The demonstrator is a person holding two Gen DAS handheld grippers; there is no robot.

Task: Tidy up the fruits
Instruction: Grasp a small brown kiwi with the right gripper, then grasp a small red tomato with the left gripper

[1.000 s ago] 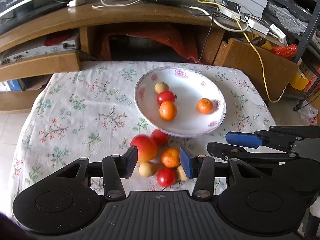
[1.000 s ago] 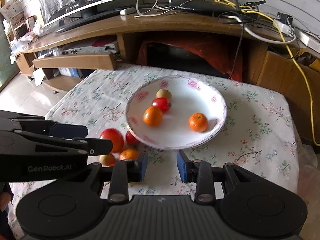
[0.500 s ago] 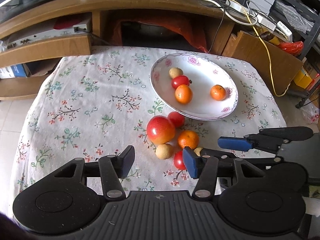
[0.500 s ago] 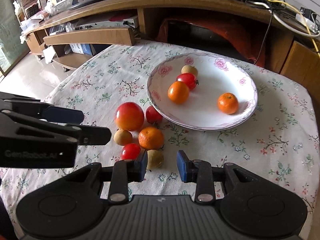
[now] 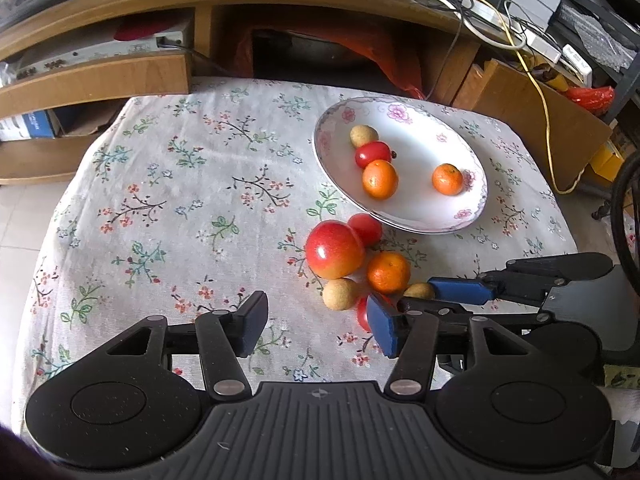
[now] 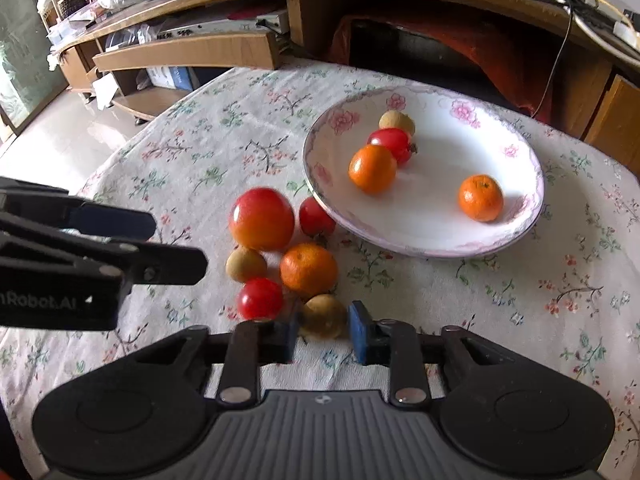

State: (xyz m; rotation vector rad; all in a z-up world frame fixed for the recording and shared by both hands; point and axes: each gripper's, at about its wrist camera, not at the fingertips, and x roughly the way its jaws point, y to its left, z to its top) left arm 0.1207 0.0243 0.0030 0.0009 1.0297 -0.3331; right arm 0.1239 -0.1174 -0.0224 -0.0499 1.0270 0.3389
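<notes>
A flowered white plate (image 5: 420, 204) (image 6: 440, 224) holds two tangerines, a red tomato and a small tan fruit. Beside its near rim on the cloth lie a red apple (image 5: 334, 248) (image 6: 262, 218), a tangerine (image 5: 388, 272) (image 6: 308, 270), two small tomatoes (image 6: 316, 216) (image 6: 260, 298) and a tan fruit (image 5: 340, 294) (image 6: 245, 265). My right gripper (image 6: 323, 334) is shut on another small tan fruit (image 6: 323, 316) (image 5: 418, 291) at the near end of the cluster. My left gripper (image 5: 316, 324) stands open just short of the pile with only cloth between its fingers.
The table wears a floral cloth (image 5: 180, 200). Behind it runs a low wooden TV stand (image 5: 120, 76) with cables (image 5: 500, 32) on top. The two grippers sit close together by the fruit cluster.
The right gripper came down to the near tan fruit and its pads closed on it. The left gripper's jaws spread wider and it drew back to the left of the pile.
</notes>
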